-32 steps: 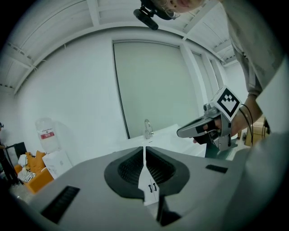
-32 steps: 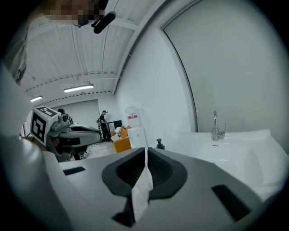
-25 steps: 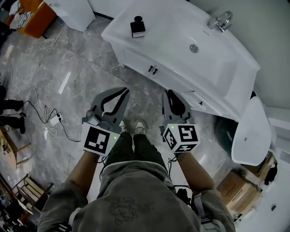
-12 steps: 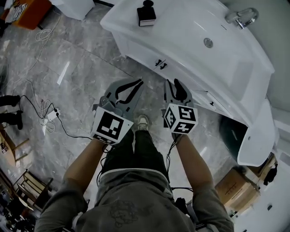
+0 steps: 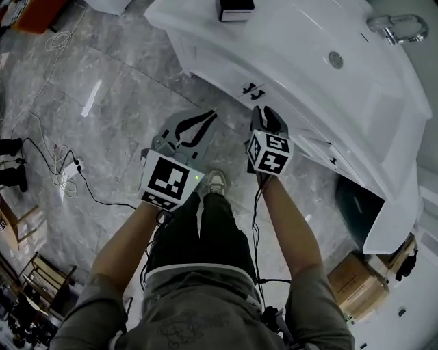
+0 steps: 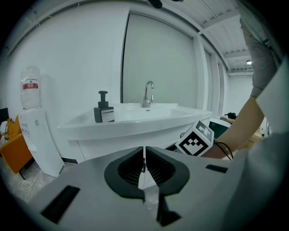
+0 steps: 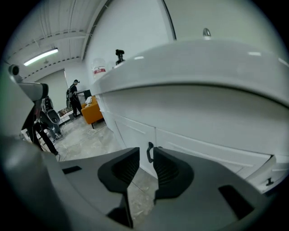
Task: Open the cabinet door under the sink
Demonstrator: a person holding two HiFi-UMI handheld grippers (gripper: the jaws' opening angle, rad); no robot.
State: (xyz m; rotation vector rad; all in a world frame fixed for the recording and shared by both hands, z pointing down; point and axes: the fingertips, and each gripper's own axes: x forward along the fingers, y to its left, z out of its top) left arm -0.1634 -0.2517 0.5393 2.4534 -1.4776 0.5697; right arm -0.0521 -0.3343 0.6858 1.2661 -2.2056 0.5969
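Observation:
The white vanity's cabinet door [image 5: 213, 68] sits under the sink [image 5: 308, 65], and two small dark handles [image 5: 253, 89] mark the seam between its doors. My right gripper [image 5: 265, 111] points at those handles from just short of them. In the right gripper view its jaws [image 7: 146, 151] stand a narrow gap apart with nothing in them, and a dark handle [image 7: 149, 152] shows through the gap, further off. My left gripper [image 5: 207, 117] hangs to the left over the floor. It is shut and empty [image 6: 144, 152], aimed at the vanity front.
A dark soap dispenser [image 5: 235, 8] and a chrome faucet [image 5: 397, 27] are on the sink top. Cables and a power strip [image 5: 67, 167] lie on the marble floor at left. A dark bin [image 5: 352, 202] and a cardboard box [image 5: 356, 280] are at right. A water dispenser [image 6: 38, 135] stands left of the vanity.
The person has stepped closer to the vanity. Both grippers have moved forward, and the right one has come close to the door handles.

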